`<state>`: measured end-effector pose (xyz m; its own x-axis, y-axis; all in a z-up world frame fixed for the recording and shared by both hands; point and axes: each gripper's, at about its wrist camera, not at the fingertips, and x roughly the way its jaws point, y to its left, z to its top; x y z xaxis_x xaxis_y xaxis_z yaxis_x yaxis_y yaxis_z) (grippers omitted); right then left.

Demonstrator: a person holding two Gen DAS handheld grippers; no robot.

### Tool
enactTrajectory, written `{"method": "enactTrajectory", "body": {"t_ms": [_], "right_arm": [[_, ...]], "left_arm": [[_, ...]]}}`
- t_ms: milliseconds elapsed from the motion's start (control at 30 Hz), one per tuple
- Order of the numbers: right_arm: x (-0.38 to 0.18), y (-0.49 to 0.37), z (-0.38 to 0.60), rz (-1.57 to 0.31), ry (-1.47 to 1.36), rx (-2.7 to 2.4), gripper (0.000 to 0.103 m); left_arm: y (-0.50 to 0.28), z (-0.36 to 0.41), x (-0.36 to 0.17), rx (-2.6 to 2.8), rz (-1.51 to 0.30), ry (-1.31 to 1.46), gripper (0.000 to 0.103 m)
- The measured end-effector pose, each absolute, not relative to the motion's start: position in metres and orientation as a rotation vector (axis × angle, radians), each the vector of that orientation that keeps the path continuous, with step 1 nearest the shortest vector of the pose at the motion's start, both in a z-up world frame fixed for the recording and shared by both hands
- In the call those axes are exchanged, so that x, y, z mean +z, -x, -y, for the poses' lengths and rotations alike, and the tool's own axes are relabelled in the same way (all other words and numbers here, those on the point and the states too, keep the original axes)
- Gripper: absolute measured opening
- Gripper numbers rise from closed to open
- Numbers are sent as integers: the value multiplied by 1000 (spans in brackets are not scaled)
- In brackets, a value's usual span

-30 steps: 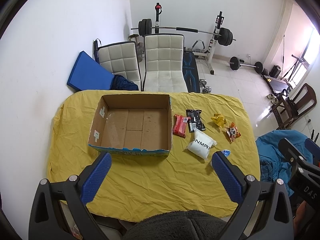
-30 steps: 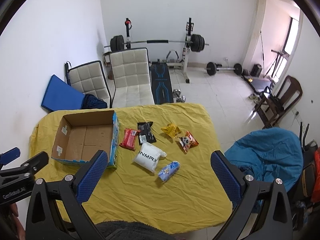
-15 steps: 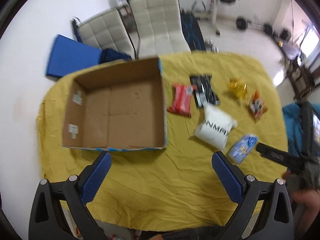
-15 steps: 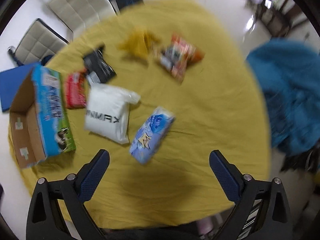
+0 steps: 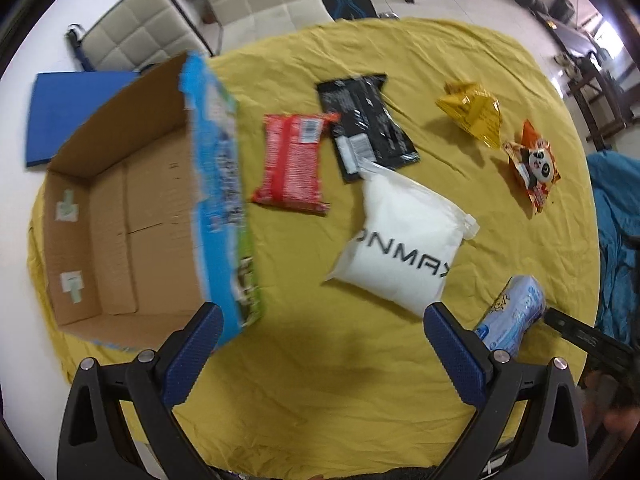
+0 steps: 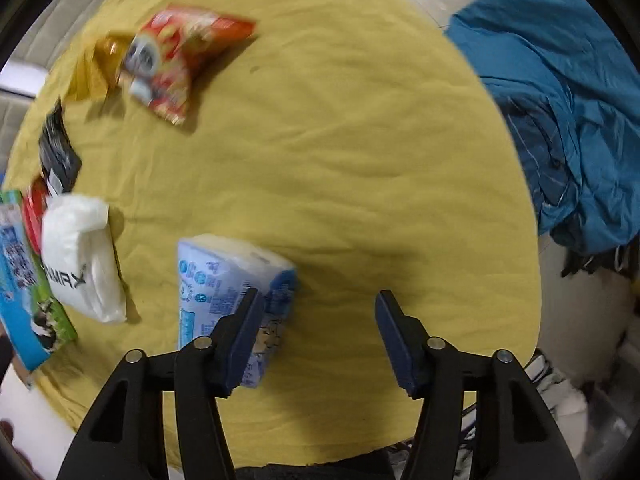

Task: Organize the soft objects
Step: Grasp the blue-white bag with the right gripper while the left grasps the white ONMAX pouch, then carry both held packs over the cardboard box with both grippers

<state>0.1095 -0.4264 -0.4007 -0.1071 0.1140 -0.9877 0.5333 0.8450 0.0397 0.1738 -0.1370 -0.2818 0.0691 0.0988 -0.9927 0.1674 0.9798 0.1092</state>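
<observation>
Right gripper (image 6: pixel 316 304) jaws parted, empty; pale blue plastic tissue pack (image 6: pixel 224 280) against left finger. Left gripper (image 5: pixel 320 320) wide, empty. White soft pouch (image 5: pixel 404 240), open cardboard box (image 5: pixel 120 216) alongside on yellow cloth (image 5: pixel 320 380).

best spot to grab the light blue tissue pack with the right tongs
Probably across the middle of the light blue soft plastic tissue pack, on its two long sides. It lies flat on the yellow cloth, lengthwise towards the camera, and is narrower across than along. The right tongs are open but sit beside it, one finger over its edge, so shift towards the white pouch, then come straight down.
</observation>
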Motion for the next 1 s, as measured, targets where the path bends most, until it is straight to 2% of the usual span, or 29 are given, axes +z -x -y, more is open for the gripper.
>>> {"method": "enactTrajectory", "body": {"t_ms": [33, 100, 467, 500, 533, 600, 667, 733, 833, 1000], "right_arm": [[-399, -106, 428, -1641, -521, -384, 76], [-391, -101, 428, -1618, -557, -361, 81], [-419, -106, 403, -1658, -719, -304, 81], [-423, -105, 403, -1669, -719, -310, 81], [-427, -104, 403, -1674, -737, -312, 81], [-431, -101, 405, -1680, -762, -313, 81], [-436, -99, 406, -1693, -763, -303, 80], [-441, -98, 405, -1715, -737, -298, 69], [-445, -96, 401, -1751, -709, -278, 63], [-444, -99, 386, -1788, -583, -252, 59]], "left_arm": [[-178, 141, -287, -61, -1508, -215, 103], [-186, 151, -300, -107, -1534, -214, 103], [-227, 210, -392, -321, -1746, -378, 102], [-227, 213, -401, -338, -1764, -398, 95], [-226, 214, -406, -341, -1765, -410, 84], [-224, 213, -411, -332, -1741, -418, 81], [-222, 209, -410, -317, -1728, -381, 78], [-216, 201, -405, -286, -1726, -318, 77], [-199, 181, -401, -202, -1771, -207, 77], [-167, 164, -407, -112, -1725, -206, 77]]}}
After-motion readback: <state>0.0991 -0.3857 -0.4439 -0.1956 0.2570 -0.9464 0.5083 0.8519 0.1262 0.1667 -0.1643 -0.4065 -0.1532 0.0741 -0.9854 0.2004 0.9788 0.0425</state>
